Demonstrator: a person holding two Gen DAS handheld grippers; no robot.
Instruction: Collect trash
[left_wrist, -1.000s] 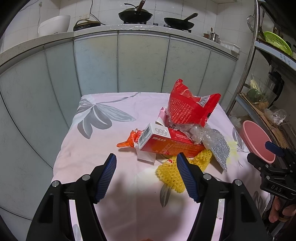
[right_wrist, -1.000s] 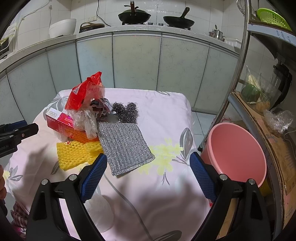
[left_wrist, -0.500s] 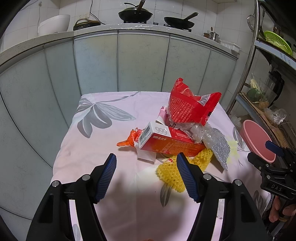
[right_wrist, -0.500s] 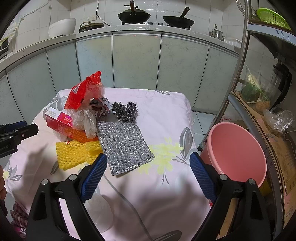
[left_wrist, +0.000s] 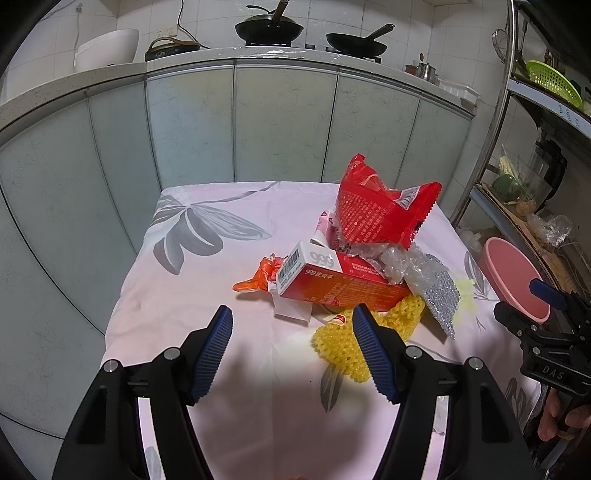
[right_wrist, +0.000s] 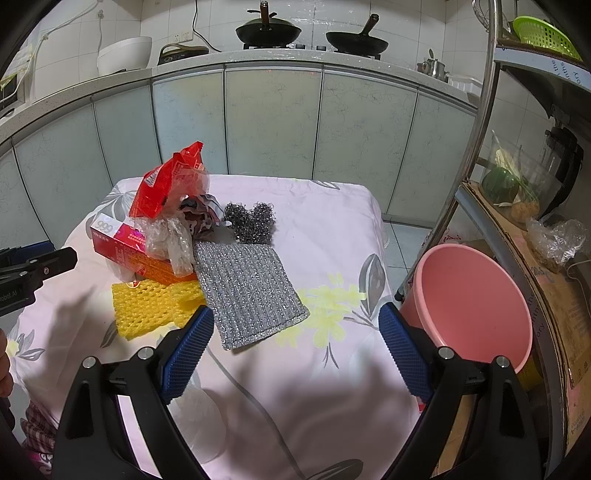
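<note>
A heap of trash lies on the table with the pink floral cloth (left_wrist: 207, 288): a red snack bag (left_wrist: 376, 214) (right_wrist: 166, 184), a red and white "999" box (left_wrist: 332, 280) (right_wrist: 125, 247), an orange wrapper (left_wrist: 262, 277), crumpled clear plastic (right_wrist: 170, 240), yellow foam netting (left_wrist: 343, 339) (right_wrist: 151, 306), a silver scouring cloth (right_wrist: 247, 291) and steel wool (right_wrist: 251, 221). My left gripper (left_wrist: 291, 321) is open and empty just short of the box. My right gripper (right_wrist: 295, 321) is open and empty over the scouring cloth's near edge.
A pink bucket (right_wrist: 469, 306) (left_wrist: 513, 280) stands on the floor right of the table. A metal rack (right_wrist: 476, 147) with vegetables and bags rises behind it. Kitchen cabinets (right_wrist: 273, 122) with pans on top close the far side.
The left gripper's view has drifted slightly back and up from the heap. Both grippers stay open; the trash has not moved.
</note>
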